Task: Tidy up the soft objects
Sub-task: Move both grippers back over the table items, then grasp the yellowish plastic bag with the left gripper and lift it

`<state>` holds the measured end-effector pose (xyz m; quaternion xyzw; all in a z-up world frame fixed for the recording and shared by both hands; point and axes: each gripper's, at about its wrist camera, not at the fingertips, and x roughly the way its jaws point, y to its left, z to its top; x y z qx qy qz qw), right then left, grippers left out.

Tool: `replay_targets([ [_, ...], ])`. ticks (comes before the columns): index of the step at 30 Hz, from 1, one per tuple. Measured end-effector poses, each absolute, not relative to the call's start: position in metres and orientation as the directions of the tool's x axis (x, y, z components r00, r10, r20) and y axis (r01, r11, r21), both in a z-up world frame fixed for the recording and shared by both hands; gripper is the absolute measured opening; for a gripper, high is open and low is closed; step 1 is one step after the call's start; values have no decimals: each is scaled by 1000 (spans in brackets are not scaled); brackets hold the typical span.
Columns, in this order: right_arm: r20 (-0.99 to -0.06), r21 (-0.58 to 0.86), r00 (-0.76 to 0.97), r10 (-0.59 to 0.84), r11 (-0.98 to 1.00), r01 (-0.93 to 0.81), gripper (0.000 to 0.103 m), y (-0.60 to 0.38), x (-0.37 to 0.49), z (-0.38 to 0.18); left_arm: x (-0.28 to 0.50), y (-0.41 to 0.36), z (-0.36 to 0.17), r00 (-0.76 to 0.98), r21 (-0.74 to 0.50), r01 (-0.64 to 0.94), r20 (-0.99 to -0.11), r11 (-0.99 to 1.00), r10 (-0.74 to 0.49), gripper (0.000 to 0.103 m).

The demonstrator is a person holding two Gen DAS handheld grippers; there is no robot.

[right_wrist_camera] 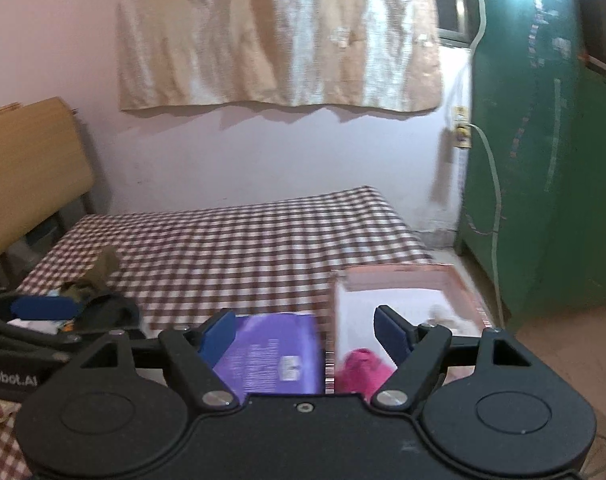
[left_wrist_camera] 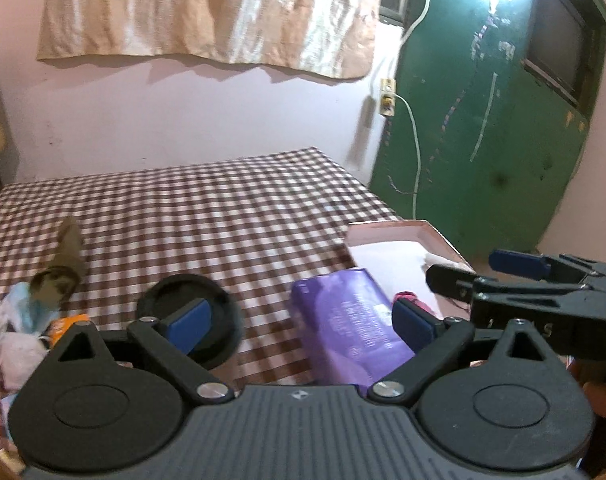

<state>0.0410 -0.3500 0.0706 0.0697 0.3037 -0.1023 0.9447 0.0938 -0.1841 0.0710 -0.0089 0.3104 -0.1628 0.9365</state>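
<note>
A purple soft pack (left_wrist_camera: 351,320) lies on the checked bed (left_wrist_camera: 207,208), next to a pink-rimmed box (left_wrist_camera: 431,236) at the bed's right edge. A pink soft item (right_wrist_camera: 361,368) lies in the box (right_wrist_camera: 455,276). A pile of soft things (left_wrist_camera: 27,320) with an olive cloth (left_wrist_camera: 63,260) lies at the left. My left gripper (left_wrist_camera: 303,320) is open and empty above the bed, the purple pack by its right finger. My right gripper (right_wrist_camera: 307,332) is open and empty over the purple pack (right_wrist_camera: 275,356) and the box; it also shows in the left wrist view (left_wrist_camera: 487,268).
A black round lid (left_wrist_camera: 191,320) lies on the bed under my left gripper. A green cabinet (left_wrist_camera: 483,120) stands right of the bed with a white cable on it. A beige curtain (left_wrist_camera: 207,12) hangs on the pink wall. A wooden headboard (right_wrist_camera: 27,172) stands at the left.
</note>
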Motion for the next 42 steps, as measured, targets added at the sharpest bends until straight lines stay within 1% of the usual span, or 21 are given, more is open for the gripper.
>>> replay_targets([
  [15,-583,67,812,-19,995,72,90,-272,63,75,68,-116,72,795,-137,179,-564,974,-226,101],
  [24,-551,97,828,109,993,-66,90,-216,69,78,32,-63,69,830,-121,99,-538,988,-149,102],
  [28,-543,108,823,169,986,-131,90,-193,68,76,13,-34,53,823,-109,35,-561,993,-90,103],
  [34,-548,131,797,253,967,-216,90,-163,65,69,1,1,11,766,-86,-57,-643,995,-11,103],
  [38,-567,138,770,294,955,-263,90,-140,65,60,6,10,-6,750,-78,-69,-662,995,0,103],
  [42,-583,143,745,323,944,-297,90,-123,64,52,17,11,-23,737,-38,-69,-675,997,25,103],
])
